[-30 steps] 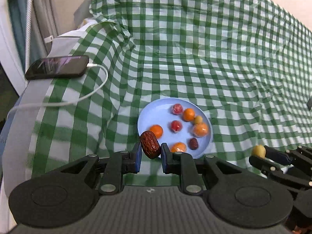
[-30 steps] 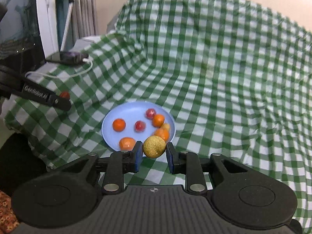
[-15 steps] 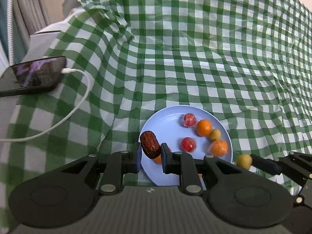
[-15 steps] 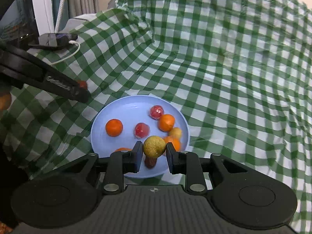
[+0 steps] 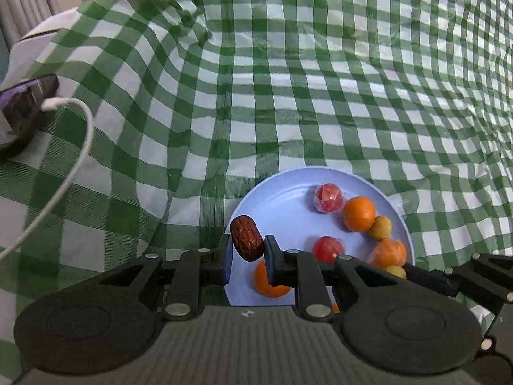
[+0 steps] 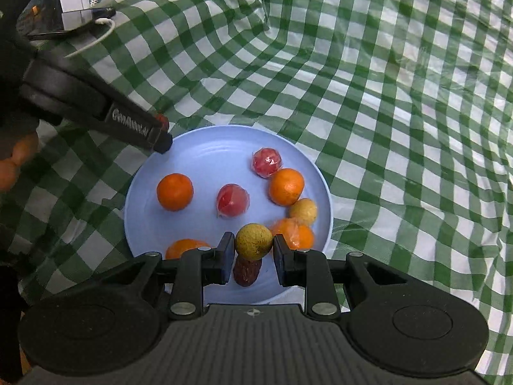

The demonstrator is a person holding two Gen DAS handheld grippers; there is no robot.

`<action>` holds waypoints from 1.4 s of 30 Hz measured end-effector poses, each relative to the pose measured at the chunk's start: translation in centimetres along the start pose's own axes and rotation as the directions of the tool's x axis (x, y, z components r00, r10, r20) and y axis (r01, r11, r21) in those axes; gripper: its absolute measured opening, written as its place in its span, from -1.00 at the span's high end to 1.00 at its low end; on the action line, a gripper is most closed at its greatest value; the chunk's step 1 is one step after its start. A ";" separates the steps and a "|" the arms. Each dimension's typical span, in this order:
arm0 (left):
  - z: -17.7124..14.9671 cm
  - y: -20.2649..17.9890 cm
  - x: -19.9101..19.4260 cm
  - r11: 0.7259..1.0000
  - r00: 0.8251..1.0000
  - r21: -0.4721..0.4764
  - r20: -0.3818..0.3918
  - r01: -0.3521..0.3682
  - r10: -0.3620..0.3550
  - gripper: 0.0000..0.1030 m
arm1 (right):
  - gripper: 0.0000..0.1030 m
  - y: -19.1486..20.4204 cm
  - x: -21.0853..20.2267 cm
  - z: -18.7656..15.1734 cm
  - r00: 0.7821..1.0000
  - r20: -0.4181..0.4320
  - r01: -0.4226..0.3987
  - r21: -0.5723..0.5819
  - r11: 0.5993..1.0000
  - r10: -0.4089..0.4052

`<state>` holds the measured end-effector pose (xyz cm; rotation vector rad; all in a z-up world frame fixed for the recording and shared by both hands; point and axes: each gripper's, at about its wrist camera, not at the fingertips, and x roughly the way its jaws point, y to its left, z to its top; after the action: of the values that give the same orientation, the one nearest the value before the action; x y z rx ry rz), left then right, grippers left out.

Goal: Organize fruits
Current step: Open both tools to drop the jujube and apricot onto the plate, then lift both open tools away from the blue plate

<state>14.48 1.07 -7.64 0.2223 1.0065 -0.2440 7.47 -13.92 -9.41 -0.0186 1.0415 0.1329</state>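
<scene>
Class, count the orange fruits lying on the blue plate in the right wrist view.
4: left orange, right orange, wrapped one by the right rim, one partly behind the right tongs. More may be hidden.

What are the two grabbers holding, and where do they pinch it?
The left gripper pinches a brown date across its lower half. The right gripper pinches a round yellow-green fruit by its sides.

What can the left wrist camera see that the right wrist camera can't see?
Only the left wrist view shows the whole brown date pinched in the left gripper.

Only the right wrist view shows a second date lying on the plate under the right gripper, and all of the yellow-green fruit that gripper pinches.

Both show the blue plate of oranges and wrapped red fruits, the green checked cloth, and the phone with its white cable.
</scene>
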 end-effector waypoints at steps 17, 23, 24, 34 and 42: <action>-5.7 -0.6 -7.4 0.996 0.997 0.041 -0.013 -0.078 0.079 -0.99 | -0.95 1.7 -7.4 -3.8 0.997 0.036 0.061 0.055 0.997 -0.063; -8.4 -1.3 -10.9 0.995 0.995 0.007 0.013 -0.103 0.103 -0.99 | -0.99 1.5 -11.3 -5.0 0.987 0.109 0.100 0.133 0.986 -0.115; -8.7 -1.6 -11.5 0.994 0.994 0.010 0.021 -0.109 0.109 -0.99 | -0.99 1.5 -12.0 -5.3 0.984 0.128 0.104 0.146 0.984 -0.123; -11.0 -2.8 -15.8 0.991 0.987 0.001 0.094 -0.134 0.133 -0.99 | -0.99 3.3 -15.6 -7.5 0.966 0.222 0.111 0.110 0.988 -0.133; -11.7 -3.1 -16.4 0.990 0.984 0.014 0.113 -0.140 0.138 -0.99 | -0.99 3.2 -16.3 -7.6 0.962 0.221 0.134 0.130 0.982 -0.160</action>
<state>-4.22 3.19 0.11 0.2946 0.8738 -0.1390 -7.52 -12.97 0.94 0.0221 0.8101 -0.0592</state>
